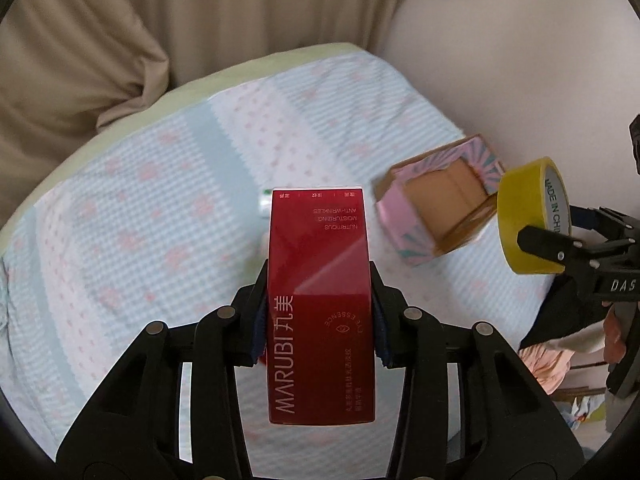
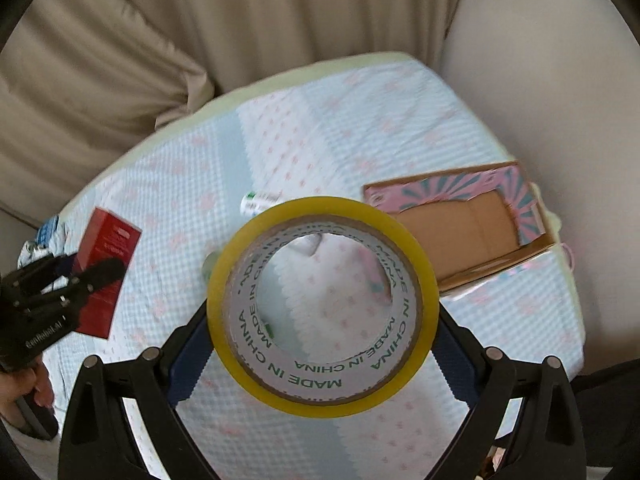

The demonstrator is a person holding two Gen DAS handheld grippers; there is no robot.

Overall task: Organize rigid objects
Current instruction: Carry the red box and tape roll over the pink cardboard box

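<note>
Gripping a red box, the left tongs hold it clamped above the bed. Right tongs stand wide around a yellow tape roll, pinching it above the bed's middle. An open cardboard box lies near the bed's right edge.

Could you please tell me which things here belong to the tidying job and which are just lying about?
Job: red box in left gripper; tape roll in right gripper; open cardboard box.
Lying about: small green-and-white item; curtain.
</note>
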